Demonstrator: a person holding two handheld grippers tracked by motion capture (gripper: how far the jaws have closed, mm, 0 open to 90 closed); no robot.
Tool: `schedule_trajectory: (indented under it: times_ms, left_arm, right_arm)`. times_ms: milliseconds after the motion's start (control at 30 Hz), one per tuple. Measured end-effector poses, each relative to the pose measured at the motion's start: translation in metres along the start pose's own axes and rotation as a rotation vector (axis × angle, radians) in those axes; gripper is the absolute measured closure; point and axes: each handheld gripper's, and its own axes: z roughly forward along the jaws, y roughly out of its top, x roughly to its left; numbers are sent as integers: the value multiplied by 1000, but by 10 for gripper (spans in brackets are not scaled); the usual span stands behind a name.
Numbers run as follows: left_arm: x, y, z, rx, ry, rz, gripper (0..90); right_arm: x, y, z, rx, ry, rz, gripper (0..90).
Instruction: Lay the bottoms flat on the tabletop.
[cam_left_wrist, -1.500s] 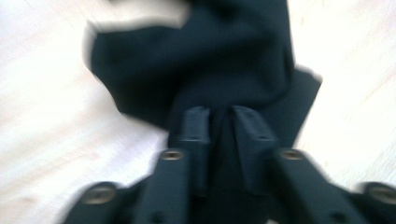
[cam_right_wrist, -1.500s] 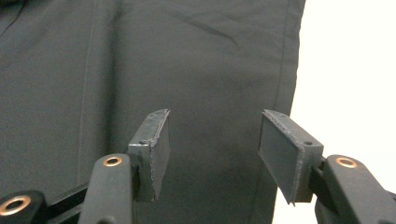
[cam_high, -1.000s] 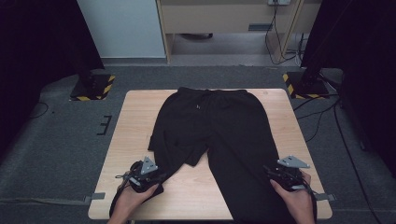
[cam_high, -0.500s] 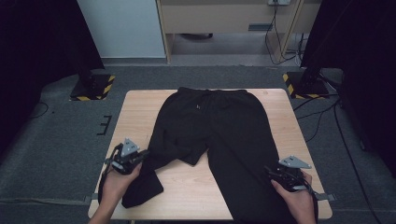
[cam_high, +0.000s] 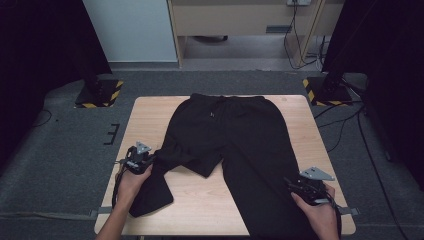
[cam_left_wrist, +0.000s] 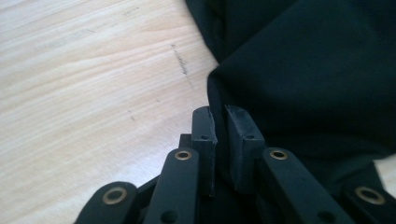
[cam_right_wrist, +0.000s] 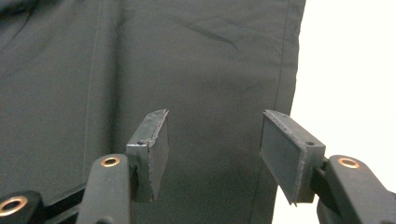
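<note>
The left gripper (cam_high: 150, 159), jaws just parting slightly, pinches the black fabric trousers' (cam_high: 235, 145) folded leg near the pale wooden table's (cam_high: 150, 115) left edge, while the right gripper (cam_right_wrist: 212, 154) hovers open above the other leg.

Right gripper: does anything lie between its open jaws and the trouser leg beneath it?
Nothing visible does. The right gripper hangs open directly over the black trousers, with bare fabric between its pads. The left gripper is already pinched on the other leg's fabric.
</note>
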Motion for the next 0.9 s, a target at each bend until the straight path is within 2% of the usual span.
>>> schedule_trajectory:
  times_ms: [100, 167, 267, 367, 467, 567, 667, 733, 767, 833, 900]
  left_arm:
    - [-11, -11, -11, -9, -28, -9, 831]
    - [-22, -21, -22, -15, -39, 1, 834]
    - [-34, -32, -39, 21, -56, 18, 834]
    - [-41, -43, -54, 47, -69, 31, 830]
    - [-41, -50, -64, 64, -59, 53, 784]
    - [-33, -49, -65, 57, -54, 25, 707]
    - [-34, -41, -70, -31, -25, 19, 525]
    - [-39, -35, -70, -92, -25, 27, 447]
    - [-43, -32, -68, -101, -28, 39, 422]
    - [-49, -28, -59, -81, -36, 62, 393]
    - [-52, -26, -48, -48, -38, 66, 407]
  right_arm:
    - [-1, -1, 0, 0, -2, 5, 421]
    - [-2, 0, -1, -3, -5, 3, 422]
    - [-2, 0, -1, -6, -5, -1, 421]
    - [-2, -1, 1, 3, -4, -1, 419]
    - [0, 0, 1, 2, 2, -4, 419]
    - [1, 1, 2, -2, -1, 2, 418]
    - [2, 2, 1, -2, 5, -5, 418]
    - [2, 2, 0, -5, 6, -3, 417]
    - [2, 2, 0, -6, 6, -1, 416]
    - [1, 1, 0, -4, 7, 6, 416]
    - [2, 1, -1, -8, 9, 8, 416]
